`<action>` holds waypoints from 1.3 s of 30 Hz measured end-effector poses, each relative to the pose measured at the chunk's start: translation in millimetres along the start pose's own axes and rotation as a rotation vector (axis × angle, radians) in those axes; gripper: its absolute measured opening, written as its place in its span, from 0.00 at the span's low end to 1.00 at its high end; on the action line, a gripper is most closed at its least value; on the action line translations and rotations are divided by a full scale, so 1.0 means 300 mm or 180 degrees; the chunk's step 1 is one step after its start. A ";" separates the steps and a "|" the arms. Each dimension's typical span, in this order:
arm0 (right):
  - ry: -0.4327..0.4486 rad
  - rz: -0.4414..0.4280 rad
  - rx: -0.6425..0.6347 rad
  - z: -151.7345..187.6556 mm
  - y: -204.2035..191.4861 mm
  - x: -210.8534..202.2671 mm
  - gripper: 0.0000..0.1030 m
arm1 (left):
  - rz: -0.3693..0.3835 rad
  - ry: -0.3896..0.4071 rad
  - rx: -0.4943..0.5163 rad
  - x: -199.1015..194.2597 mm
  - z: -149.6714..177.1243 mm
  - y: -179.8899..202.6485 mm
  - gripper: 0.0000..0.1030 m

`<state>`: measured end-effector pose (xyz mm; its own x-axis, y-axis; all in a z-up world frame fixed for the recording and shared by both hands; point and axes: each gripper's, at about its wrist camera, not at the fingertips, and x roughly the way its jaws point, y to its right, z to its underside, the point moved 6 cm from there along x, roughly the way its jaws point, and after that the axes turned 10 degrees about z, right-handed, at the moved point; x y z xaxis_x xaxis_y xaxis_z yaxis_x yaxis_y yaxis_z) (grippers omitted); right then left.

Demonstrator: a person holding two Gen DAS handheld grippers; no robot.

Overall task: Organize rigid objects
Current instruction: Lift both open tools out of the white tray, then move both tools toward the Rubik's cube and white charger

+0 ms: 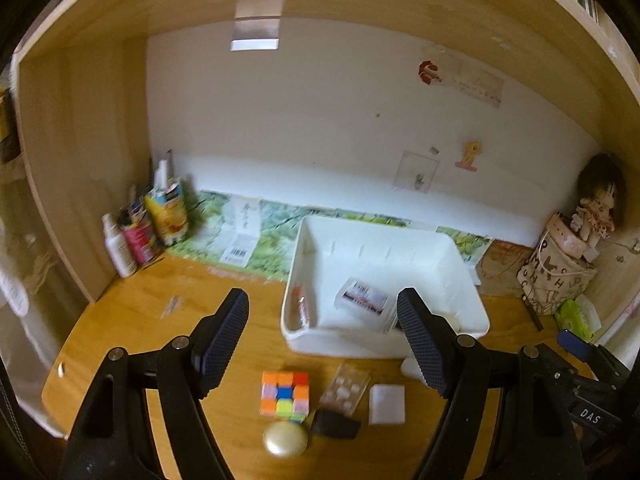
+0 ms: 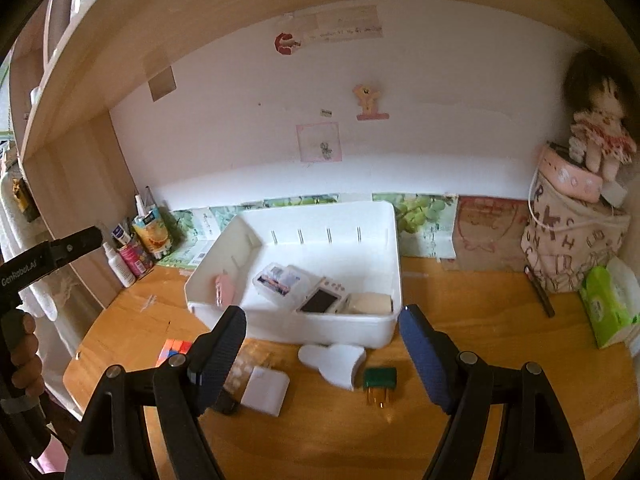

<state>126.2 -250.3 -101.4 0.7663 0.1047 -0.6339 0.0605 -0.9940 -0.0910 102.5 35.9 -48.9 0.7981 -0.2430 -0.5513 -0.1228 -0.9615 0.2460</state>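
On the wooden desk (image 2: 460, 300), a lettered fabric bag (image 2: 572, 240) with a doll (image 2: 600, 136) on top stands at the right and bottles (image 2: 132, 252) crowd the left corner, all well apart from the white bin (image 2: 304, 328), whose long axis runs across the desk. The bin holds a clear case (image 2: 280, 280), a small camera (image 2: 322, 300), a beige block (image 2: 372, 303) and a pink item (image 2: 222, 288). Just before its front wall lie a colour cube (image 1: 285, 398), blister pack (image 1: 346, 392), white adapter (image 2: 266, 392), white scoop-like piece (image 2: 336, 362), gold dome (image 1: 285, 439) and green plug (image 2: 380, 378), prongs toward the camera; the left gripper (image 1: 322, 340) and right gripper (image 2: 322, 354) both hang wide and empty above them.

A home desk nook under a wooden shelf (image 2: 132, 36). A doll (image 2: 600, 128) sits far right on a lettered fabric bag (image 2: 576, 248). Stickers (image 2: 370, 102) dot the white wall; lotion bottles (image 1: 120, 248) crowd the far left corner.
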 end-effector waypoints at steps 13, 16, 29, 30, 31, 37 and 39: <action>-0.0492 -0.0124 0.0081 0.206 0.014 0.008 0.78 | -0.0364 -0.0309 -0.0064 -0.081 0.187 -0.059 0.78; -0.0593 -0.0202 0.0064 0.242 -0.004 0.012 0.78 | -0.0421 -0.0416 -0.0088 -0.090 0.224 -0.076 0.78; -0.1157 -0.0563 0.0372 0.348 -0.080 0.112 0.78 | -0.0518 -0.0883 -0.0049 -0.057 0.314 -0.137 0.78; -0.1194 -0.0573 0.0408 0.352 -0.087 0.122 0.78 | -0.0502 -0.0922 -0.0042 -0.048 0.315 -0.142 0.78; -0.1215 -0.0580 0.0436 0.352 -0.092 0.130 0.78 | -0.0484 -0.0955 -0.0037 -0.038 0.314 -0.146 0.78; -0.1373 -0.0578 0.0702 0.361 -0.126 0.191 0.78 | -0.0355 -0.1159 0.0073 0.033 0.294 -0.172 0.78; -0.1416 -0.0544 0.0787 0.363 -0.139 0.213 0.78 | -0.0258 -0.1253 0.0112 0.062 0.288 -0.178 0.78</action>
<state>103.0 -198.7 -221.8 0.4103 0.3209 -0.8536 -0.0329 -0.9302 -0.3655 73.0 71.7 -141.1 0.5199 -0.1904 -0.8327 -0.0942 -0.9817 0.1656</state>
